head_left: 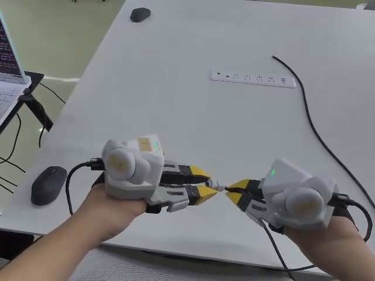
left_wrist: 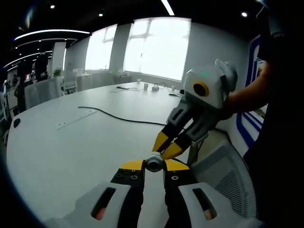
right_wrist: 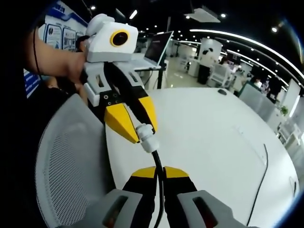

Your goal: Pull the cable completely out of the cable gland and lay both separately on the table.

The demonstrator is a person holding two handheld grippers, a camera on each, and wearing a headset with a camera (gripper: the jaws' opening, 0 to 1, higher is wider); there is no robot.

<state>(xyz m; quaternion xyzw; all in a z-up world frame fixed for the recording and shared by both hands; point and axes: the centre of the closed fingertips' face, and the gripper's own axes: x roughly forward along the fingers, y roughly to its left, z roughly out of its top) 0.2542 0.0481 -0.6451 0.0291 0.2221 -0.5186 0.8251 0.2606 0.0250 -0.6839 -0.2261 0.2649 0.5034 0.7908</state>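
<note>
Right gripper view: cable (right_wrist: 159,173) length inside gland (right_wrist: 148,140) hidden; gland rear hidden between left gripper (right_wrist: 144,133) jaws; cable tail cut by bottom edge. Left gripper view: gland end-on, cable behind it hidden by right gripper (left_wrist: 158,151) tips. Head view: gland tiny, detail not tellable; thin black line (head_left: 276,249) under right gripper leaves bottom edge, cable tail or gripper cord unclear; laptop (head_left: 8,64) cut by left edge; black cord (head_left: 316,136) runs off right edge; dark lump (head_left: 140,14) too small to identify.
</note>
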